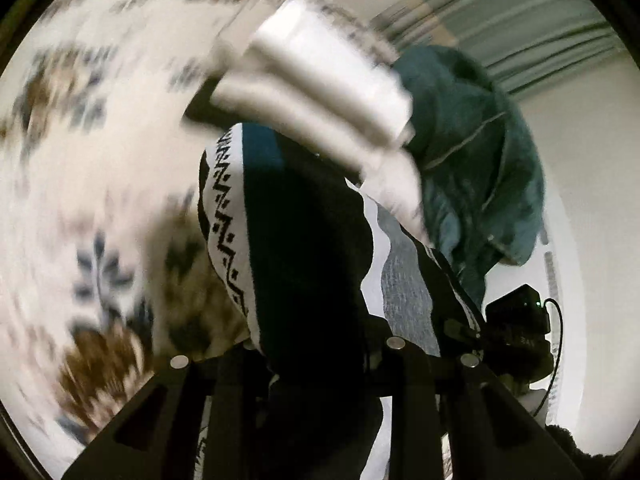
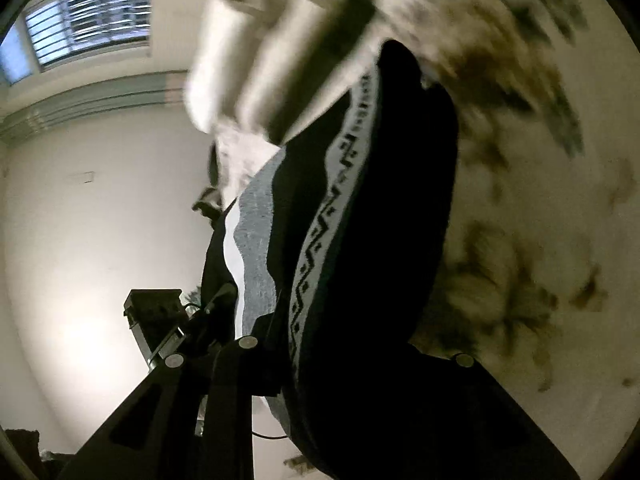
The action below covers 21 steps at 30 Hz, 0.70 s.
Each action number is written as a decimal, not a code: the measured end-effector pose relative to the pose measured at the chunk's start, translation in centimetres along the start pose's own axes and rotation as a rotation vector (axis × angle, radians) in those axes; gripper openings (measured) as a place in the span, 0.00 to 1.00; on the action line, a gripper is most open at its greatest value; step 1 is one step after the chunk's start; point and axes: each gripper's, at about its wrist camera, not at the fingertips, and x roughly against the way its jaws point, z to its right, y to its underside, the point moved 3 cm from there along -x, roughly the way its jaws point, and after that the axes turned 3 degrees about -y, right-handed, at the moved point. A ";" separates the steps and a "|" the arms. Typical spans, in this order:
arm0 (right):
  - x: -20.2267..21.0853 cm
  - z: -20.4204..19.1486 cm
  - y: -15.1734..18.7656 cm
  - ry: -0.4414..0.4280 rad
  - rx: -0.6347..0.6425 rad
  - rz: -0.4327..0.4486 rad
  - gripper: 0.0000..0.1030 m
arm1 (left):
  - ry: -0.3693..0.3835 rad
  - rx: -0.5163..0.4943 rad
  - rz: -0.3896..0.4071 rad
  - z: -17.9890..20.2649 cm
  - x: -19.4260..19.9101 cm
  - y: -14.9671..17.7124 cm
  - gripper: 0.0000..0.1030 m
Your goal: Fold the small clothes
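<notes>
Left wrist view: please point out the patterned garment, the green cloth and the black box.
Garment (image 1: 312, 240): left wrist view, dark middle panel.
Green cloth (image 1: 480, 168): left wrist view, its folded front.
Black box (image 1: 520, 316): left wrist view, its side.

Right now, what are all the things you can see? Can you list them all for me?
patterned garment: one, black with a white zigzag band, a teal patch and grey and white panels, lifted and running between both grippers
floral cloth: one, white with brown and blue flowers, blurred, behind the garment on the left of the left wrist view
teal garment: one, dark teal, bunched up on the right of the left wrist view
white folded items: count unclear, white, blurred, above the patterned garment
window: one, barred, top left of the right wrist view
left gripper: one, black, fingers closed on the patterned garment
right gripper: one, black, fingers closed on the patterned garment
</notes>
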 end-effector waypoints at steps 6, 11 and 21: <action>2.4 -10.7 -6.9 -0.025 0.114 0.107 0.25 | 0.047 -0.052 0.078 4.1 2.6 -11.6 0.21; 0.0 -17.7 -17.3 -0.028 0.185 0.171 0.25 | 0.038 -0.054 0.110 3.0 0.5 -22.8 0.21; -8.1 -16.6 -32.3 0.072 0.124 0.173 0.25 | -0.059 -0.045 -0.036 -2.3 -8.2 -30.4 0.26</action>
